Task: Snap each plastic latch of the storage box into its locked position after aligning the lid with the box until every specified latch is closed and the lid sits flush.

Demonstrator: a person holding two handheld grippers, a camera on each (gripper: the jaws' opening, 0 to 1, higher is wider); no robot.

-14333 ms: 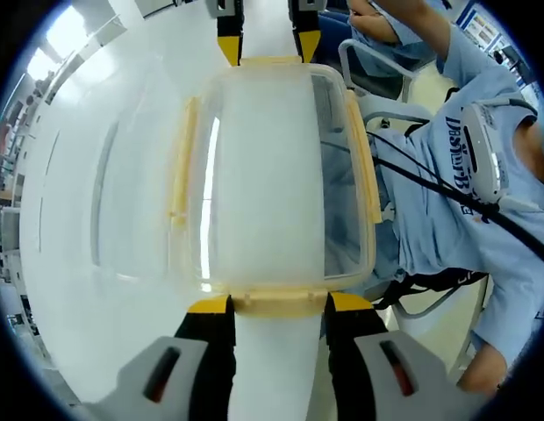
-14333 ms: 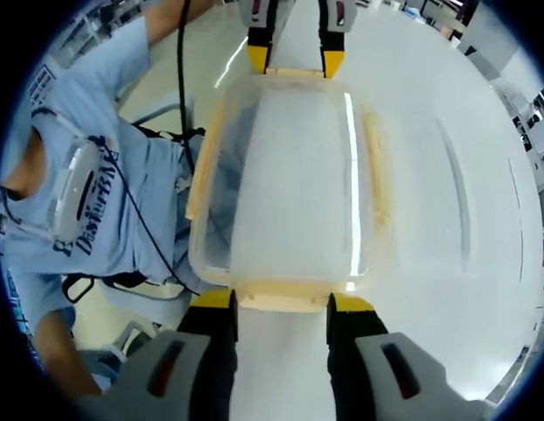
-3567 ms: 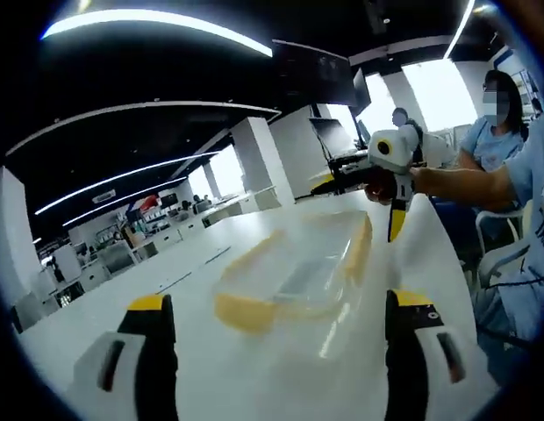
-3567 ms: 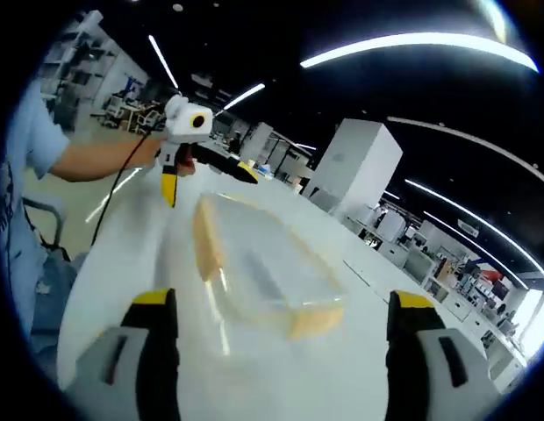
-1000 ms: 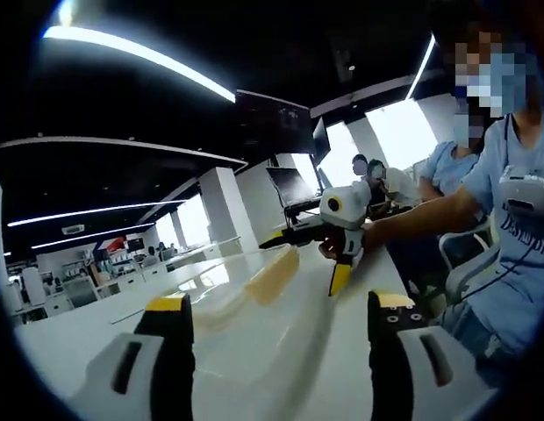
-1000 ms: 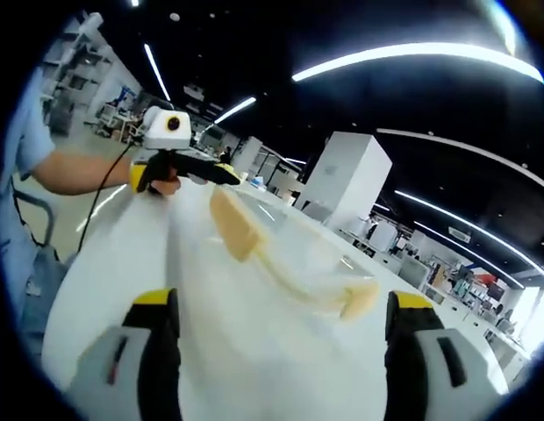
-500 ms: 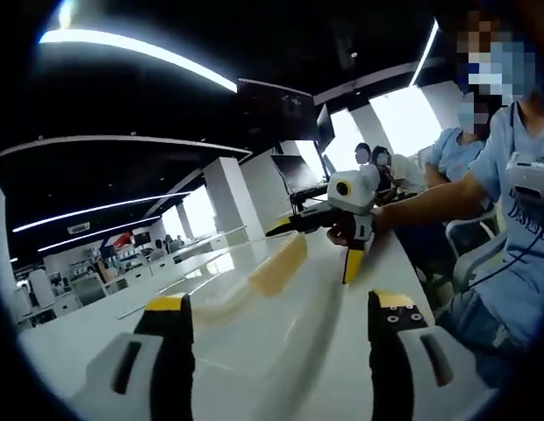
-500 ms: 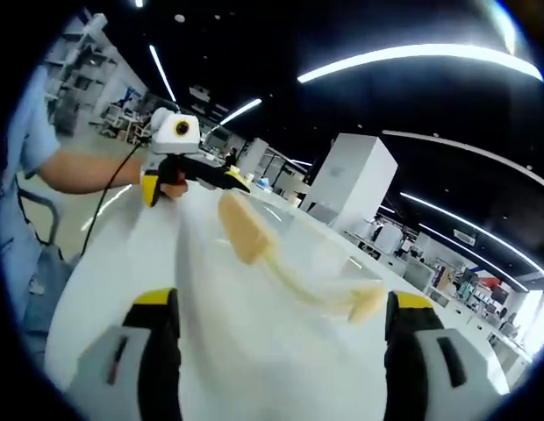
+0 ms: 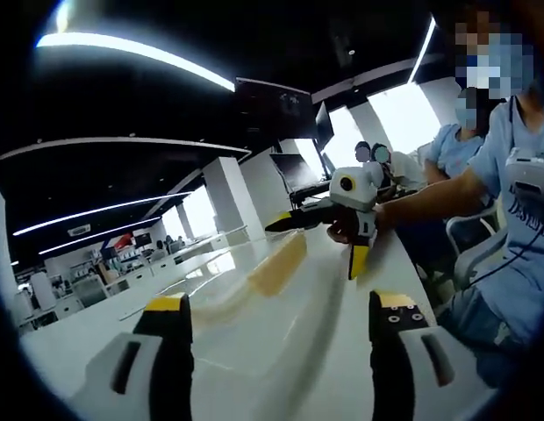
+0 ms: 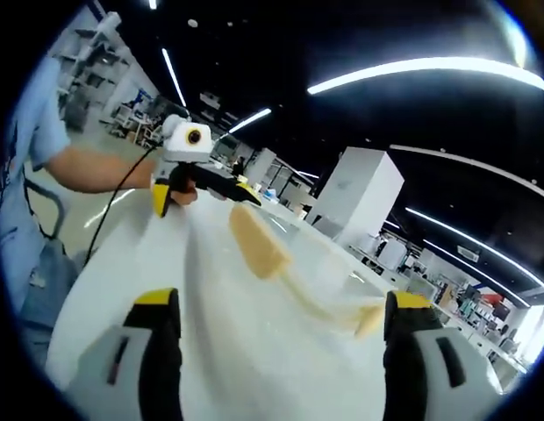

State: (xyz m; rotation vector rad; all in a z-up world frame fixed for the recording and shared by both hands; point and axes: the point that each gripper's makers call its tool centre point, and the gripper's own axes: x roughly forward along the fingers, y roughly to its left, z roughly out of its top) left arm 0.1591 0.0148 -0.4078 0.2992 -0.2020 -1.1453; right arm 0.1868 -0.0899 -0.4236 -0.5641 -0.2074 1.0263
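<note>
Left gripper view: our left gripper [image 9: 272, 329] sits low at the near end of the box [image 9: 246, 303], jaws spread wide with nothing between them. Box lies on the white table [image 9: 342, 368], its long axis running straight away from this claw. Past the near end, a yellow latch [image 9: 279, 263] on the box's long side stands out from the rim, so we judge it not snapped. At the far end the right gripper [image 9: 320, 224] reaches in from the person's side, one yellow tip hanging down just beside the box; we cannot tell contact.

Right gripper view mirrors it: right gripper [image 10: 276, 329] spread and empty at its own end, box [image 10: 298, 263] ahead along its axis, raised latch [image 10: 259, 241] on the near long side, another yellow latch [image 10: 368, 320] low at the box's right. Left gripper [image 10: 211, 189] is beyond the box's far end, hand [image 10: 180, 193] wrapped on it.

Key relation: each claw faces the box end-on, the raised side latch sits about midway between us, neither clearly nearer. Whichever goes must swing off-axis to the box's flank and press inward.
</note>
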